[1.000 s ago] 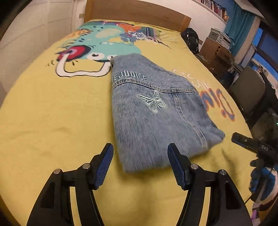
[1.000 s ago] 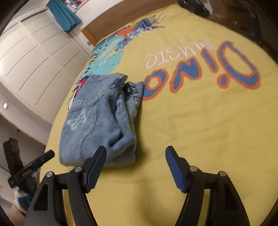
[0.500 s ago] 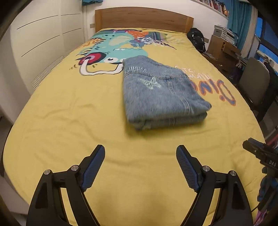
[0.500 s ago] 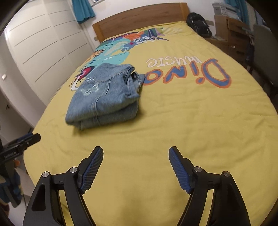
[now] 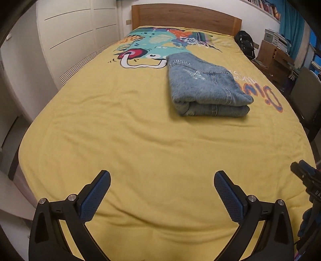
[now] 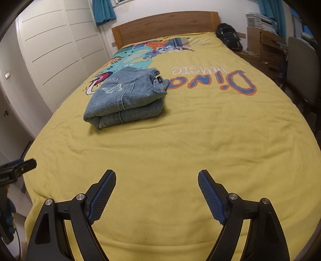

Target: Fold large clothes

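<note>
A folded light-blue denim garment (image 5: 204, 88) with a white butterfly stitched on it lies in a neat stack on the yellow bedspread (image 5: 140, 144), left of the "Dino" print in the right wrist view (image 6: 128, 98). My left gripper (image 5: 162, 181) hovers over the foot of the bed, well short of the denim; its jaws are opening and nothing is between them. My right gripper (image 6: 157, 179) hangs likewise near the bed's foot, its jaws opening and empty. Each gripper's tip shows at the other view's edge.
A wooden headboard (image 5: 186, 18) ends the bed. White wardrobe doors (image 6: 54, 50) line the left side. A black backpack (image 6: 228, 38), a wooden desk (image 6: 268, 46) with boxes and a grey chair (image 6: 303, 70) stand along the right side.
Both grippers have drawn back from the folded denim toward the foot of the bed and their jaws have spread wider. The denim lies where it was.
</note>
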Tool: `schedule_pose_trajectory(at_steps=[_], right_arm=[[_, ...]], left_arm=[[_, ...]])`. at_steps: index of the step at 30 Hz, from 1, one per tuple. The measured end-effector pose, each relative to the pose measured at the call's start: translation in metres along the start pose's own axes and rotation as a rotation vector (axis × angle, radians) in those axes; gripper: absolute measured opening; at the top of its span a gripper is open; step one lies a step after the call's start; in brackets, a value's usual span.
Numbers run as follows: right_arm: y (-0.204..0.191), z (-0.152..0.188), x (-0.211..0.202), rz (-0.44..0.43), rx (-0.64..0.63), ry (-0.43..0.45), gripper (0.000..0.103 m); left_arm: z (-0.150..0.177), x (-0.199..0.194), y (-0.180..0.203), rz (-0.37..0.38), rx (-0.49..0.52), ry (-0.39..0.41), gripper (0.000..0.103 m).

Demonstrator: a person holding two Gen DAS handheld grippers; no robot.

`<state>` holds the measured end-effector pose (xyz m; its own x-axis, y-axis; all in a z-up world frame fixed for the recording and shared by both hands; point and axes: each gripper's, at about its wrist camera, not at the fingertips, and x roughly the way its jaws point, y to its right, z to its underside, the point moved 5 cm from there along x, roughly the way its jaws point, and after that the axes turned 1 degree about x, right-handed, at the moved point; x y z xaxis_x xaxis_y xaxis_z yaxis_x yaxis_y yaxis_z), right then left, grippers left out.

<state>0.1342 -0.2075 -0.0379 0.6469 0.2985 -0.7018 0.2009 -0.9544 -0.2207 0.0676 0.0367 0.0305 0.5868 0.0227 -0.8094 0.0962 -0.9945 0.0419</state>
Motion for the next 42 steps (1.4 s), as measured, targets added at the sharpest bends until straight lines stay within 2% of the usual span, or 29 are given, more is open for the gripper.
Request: schedule_pose_trajectory(at_steps=[5, 23, 42], right_arm=[[0.006, 0.010, -0.007, 0.022, 0.020, 0.016, 0.085], [0.013, 0.034, -0.006, 0.065, 0.041, 0.015, 0.085], [0.009, 0.046, 0.003, 0.109, 0.019, -0.005, 0.085]], left_arm=[[0.018, -0.009, -0.009, 0.034, -0.050, -0.012, 0.102], [0.048, -0.007, -0.041, -0.060, -0.127, -0.051, 0.102], [0.057, -0.001, -0.054, -0.068, -0.146, -0.047, 0.102]])
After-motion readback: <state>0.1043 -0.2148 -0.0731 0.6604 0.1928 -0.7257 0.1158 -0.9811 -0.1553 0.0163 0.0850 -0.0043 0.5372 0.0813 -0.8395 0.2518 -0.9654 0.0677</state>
